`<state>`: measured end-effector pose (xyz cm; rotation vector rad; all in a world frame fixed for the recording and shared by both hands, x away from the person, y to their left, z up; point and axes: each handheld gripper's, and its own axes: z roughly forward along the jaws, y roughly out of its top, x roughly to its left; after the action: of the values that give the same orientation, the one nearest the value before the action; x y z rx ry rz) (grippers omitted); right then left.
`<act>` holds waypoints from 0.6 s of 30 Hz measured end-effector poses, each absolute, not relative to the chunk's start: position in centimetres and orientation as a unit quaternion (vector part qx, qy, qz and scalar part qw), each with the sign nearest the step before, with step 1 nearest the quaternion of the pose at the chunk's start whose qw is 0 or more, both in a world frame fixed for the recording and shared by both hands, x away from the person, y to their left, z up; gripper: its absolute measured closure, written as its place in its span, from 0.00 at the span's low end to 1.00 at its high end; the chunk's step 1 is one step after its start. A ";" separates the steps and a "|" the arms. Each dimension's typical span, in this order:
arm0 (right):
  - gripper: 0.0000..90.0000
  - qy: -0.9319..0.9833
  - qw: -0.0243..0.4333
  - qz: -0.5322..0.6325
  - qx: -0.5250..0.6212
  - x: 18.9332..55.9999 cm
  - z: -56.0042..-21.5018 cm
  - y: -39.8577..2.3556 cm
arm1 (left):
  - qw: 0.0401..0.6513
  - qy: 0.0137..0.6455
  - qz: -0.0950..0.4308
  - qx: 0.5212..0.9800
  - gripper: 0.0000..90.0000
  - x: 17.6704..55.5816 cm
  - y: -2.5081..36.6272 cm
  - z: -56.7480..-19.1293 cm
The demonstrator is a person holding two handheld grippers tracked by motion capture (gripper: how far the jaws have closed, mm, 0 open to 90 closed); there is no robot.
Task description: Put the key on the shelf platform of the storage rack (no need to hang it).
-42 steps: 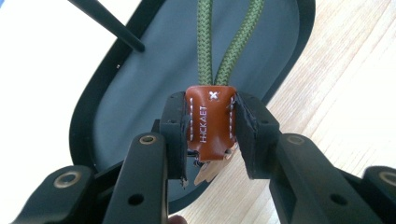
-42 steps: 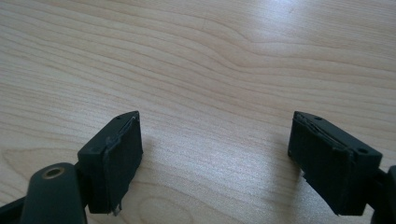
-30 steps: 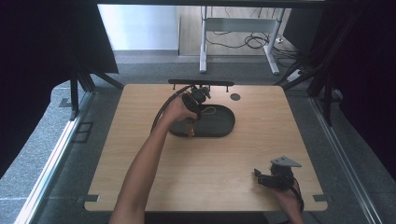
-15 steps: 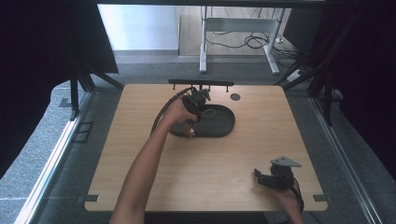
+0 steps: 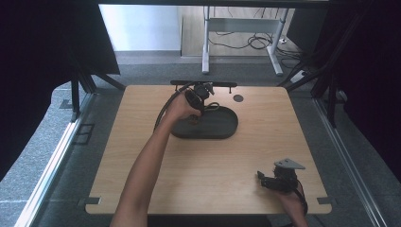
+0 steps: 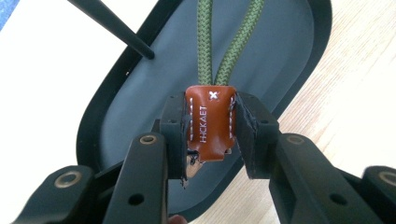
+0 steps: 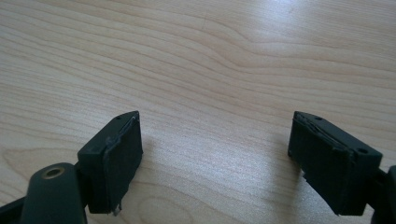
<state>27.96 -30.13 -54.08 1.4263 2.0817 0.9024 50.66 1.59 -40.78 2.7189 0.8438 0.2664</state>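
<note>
Two grippers in play. Left gripper is clamped on the brown leather tab of a keychain, jaws pressing it from both sides; two strands of olive green cord run up from the tab and out of frame. Lettering on the tab reads roughly "HICKAET", a small white cross stitched above it. Behind/below the tab sits a dark oval tray, w/ a black rod crossing its far rim. Can't tell whether the tab touches the tray floor or hangs just over it.

High view: left gripper is at the tray's far-left end. Vs a sec ago, the hand has shifted slightly along that end of the tray, no big travel, and the cord looks to lie partly in the tray near the rim. My read: keychain is being set into or lifted from the tray; direction unclear w/o a task.

Right gripper, jaws wide apart, nothing between them, rests over bare wooden table at the near-right corner, well apart from the tray, unchanged over the last sec.
</note>
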 end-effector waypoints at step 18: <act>0.20 0.756 0.230 0.328 0.518 28.0 -54.1 -30.1 | 0.128 0.305 0.052 0.942 0.73 50.3 2.7 -45.2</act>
<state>27.98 -30.13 -54.09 1.4243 2.0807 0.9011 50.32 2.73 -45.17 2.7401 0.8869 0.1517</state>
